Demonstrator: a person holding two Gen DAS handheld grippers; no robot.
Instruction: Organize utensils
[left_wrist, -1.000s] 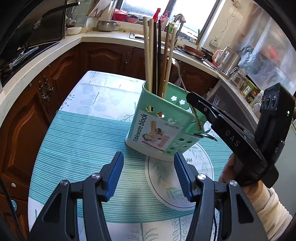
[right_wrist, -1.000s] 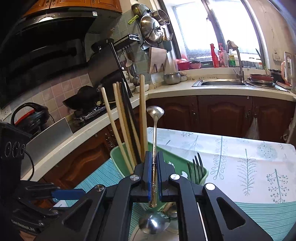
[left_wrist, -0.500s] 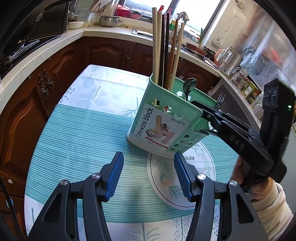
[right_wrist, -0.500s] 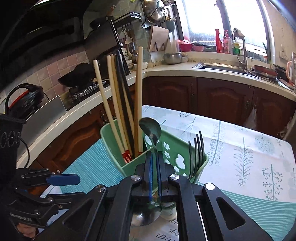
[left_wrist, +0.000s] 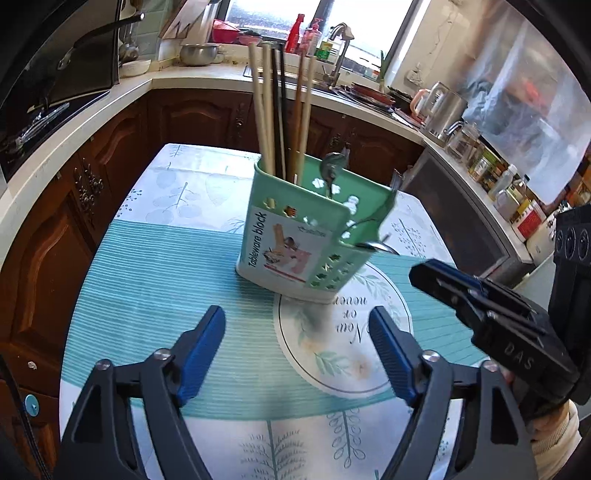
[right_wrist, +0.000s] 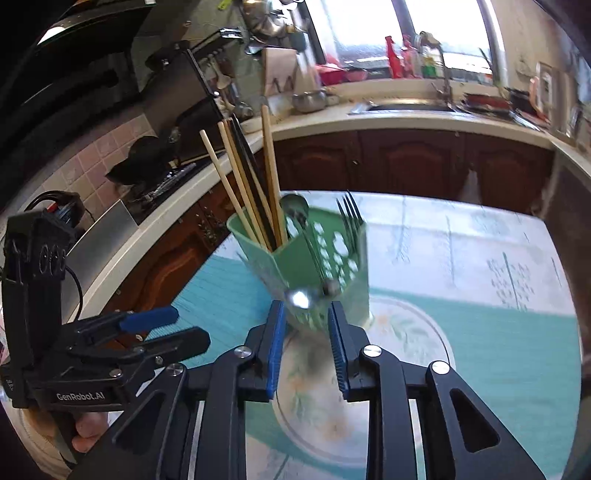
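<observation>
A green utensil holder (left_wrist: 295, 236) stands on a round white placemat (left_wrist: 343, 347) on the table; it also shows in the right wrist view (right_wrist: 314, 258). It holds several chopsticks (left_wrist: 273, 110), a spoon (left_wrist: 332, 166) and forks (right_wrist: 351, 218). A second spoon (right_wrist: 304, 295) leans against the holder's near side in the right wrist view. My left gripper (left_wrist: 295, 354) is open and empty, short of the holder. My right gripper (right_wrist: 304, 347) is open and empty, just in front of the holder; it also shows in the left wrist view (left_wrist: 443, 284).
The table has a teal striped runner (left_wrist: 155, 280) over a white leaf-print cloth. Dark wooden cabinets and a white counter (left_wrist: 110, 99) wrap around behind, with a sink (right_wrist: 406, 107), a stove (right_wrist: 162, 184) and a kettle (left_wrist: 443, 107).
My right gripper has opened, let go of the spoon it held upright, and drawn back from the holder. The spoon now stands in the holder. The left gripper stays open.
</observation>
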